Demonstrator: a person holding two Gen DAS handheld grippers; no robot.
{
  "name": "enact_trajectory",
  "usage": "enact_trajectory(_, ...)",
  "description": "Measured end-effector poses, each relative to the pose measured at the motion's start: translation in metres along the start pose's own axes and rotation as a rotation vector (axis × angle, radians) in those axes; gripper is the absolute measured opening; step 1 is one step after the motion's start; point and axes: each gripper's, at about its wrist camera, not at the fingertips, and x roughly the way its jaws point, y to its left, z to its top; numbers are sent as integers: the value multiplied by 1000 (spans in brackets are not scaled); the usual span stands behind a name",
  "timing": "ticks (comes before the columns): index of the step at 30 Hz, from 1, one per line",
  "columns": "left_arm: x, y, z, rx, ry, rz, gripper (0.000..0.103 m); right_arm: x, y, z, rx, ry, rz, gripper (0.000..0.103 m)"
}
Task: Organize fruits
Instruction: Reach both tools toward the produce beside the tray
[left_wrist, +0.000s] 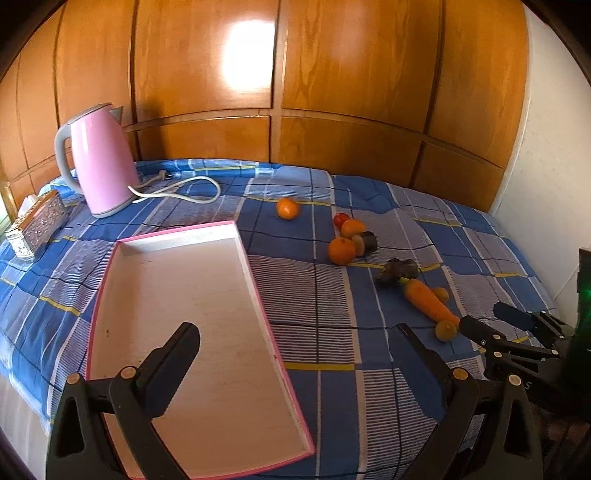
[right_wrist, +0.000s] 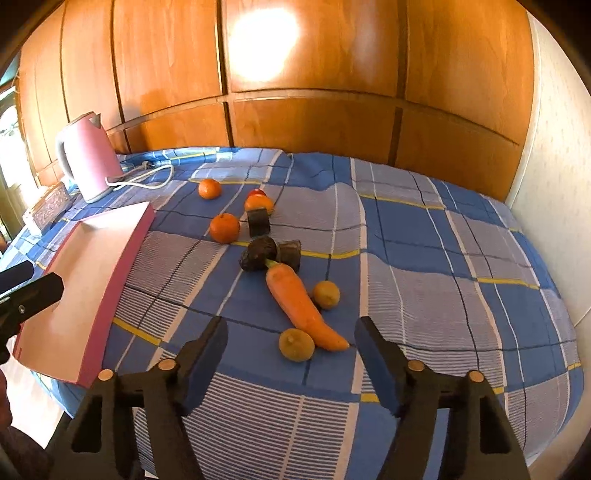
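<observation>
Showing no readable writing anywhere

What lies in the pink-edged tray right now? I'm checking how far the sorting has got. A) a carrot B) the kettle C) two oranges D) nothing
D: the tray's white floor is bare, while the oranges, carrot and other pieces lie on the checked cloth, and the kettle stands behind the tray.

Both wrist views tilt down, sharing the carrot (left_wrist: 428, 301) (mid-table).
</observation>
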Motion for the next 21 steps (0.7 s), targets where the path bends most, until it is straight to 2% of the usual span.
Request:
enact_trajectory(3, 5, -5, 1, 15, 22, -24, 102, 2, -7, -2, 14, 7, -2, 68)
enact_trajectory(5, 9, -10, 2, 41, 37, -37, 101, 4, -10, -2, 9, 15, -18, 60)
enact_trajectory(7, 15, -16, 4, 58, 64, -79, 94, 5, -16, -2, 22, 14, -21, 55)
enact_trajectory(10, 31, -21, 7, 54, 130, -142, 76, 6, -27, -2, 45, 38, -38, 42)
enact_trajectory(12, 42, -27, 8, 44, 175, -194, 63, 8, -38, -2, 76, 47, -52, 42)
enact_trajectory(16, 61, -47, 10, 56, 241, -274, 56, 8, -58, -4, 137, 60, -74, 42)
enact_trajectory(18, 72, -62, 10, 70, 279, -316, 45, 8, -66, -4, 162, 77, -81, 42)
enact_trajectory(21, 80, -82, 7, 110, 319, -367, 38, 8, -78, -6, 203, 65, -84, 42)
